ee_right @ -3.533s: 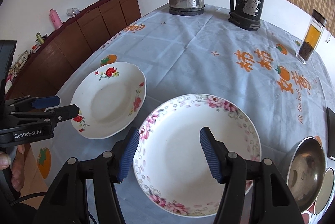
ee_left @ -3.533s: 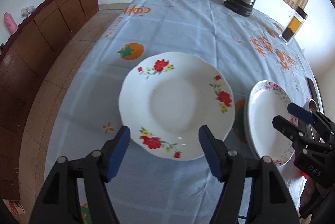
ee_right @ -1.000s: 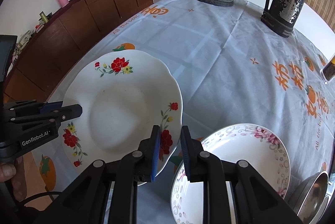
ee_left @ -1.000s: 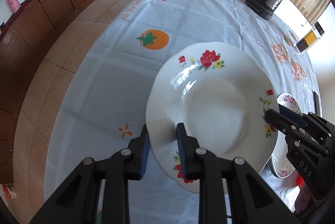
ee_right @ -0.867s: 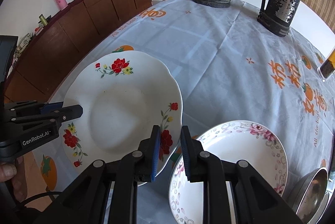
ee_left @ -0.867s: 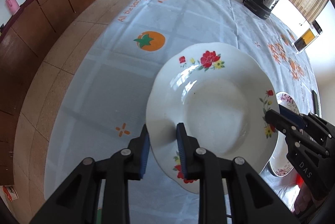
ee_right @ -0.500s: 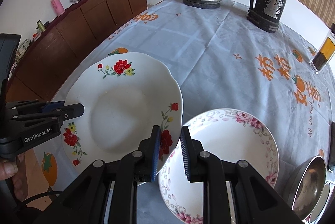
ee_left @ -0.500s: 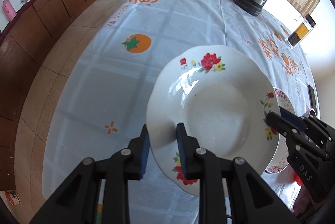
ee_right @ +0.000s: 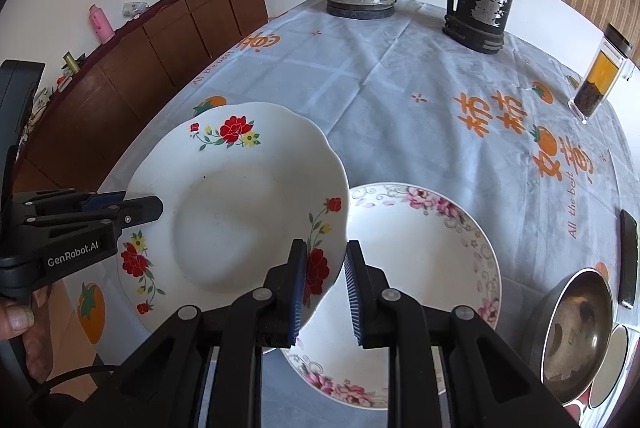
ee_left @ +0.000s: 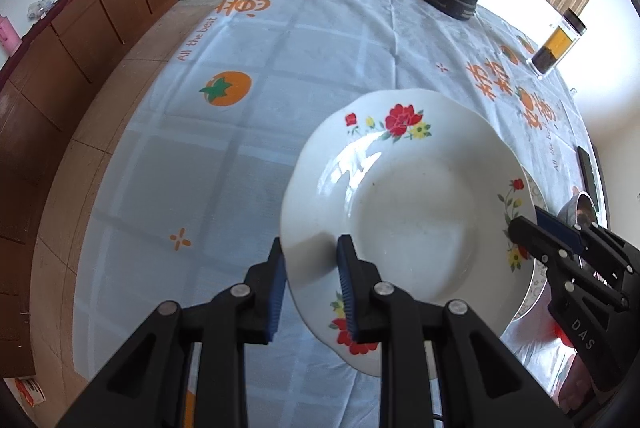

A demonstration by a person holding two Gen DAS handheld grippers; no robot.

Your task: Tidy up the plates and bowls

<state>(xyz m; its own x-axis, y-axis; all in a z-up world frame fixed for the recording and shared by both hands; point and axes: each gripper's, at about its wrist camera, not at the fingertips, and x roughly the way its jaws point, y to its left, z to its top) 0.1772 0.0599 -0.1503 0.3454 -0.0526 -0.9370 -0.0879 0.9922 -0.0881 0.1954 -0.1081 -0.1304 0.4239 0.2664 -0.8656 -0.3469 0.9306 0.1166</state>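
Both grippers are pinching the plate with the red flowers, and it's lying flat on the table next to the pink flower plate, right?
Not quite. Both grippers do pinch the red-flower plate, left gripper and right gripper on opposite rims, but it is not lying flat on the table. It is lifted and tilted, its edge overlapping the pink-flower plate. The right wrist view shows this.

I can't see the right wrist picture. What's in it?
Two grippers, right gripper and left gripper, pinch opposite rims of a red-flowered plate, held beside a pink-flowered plate on the table.
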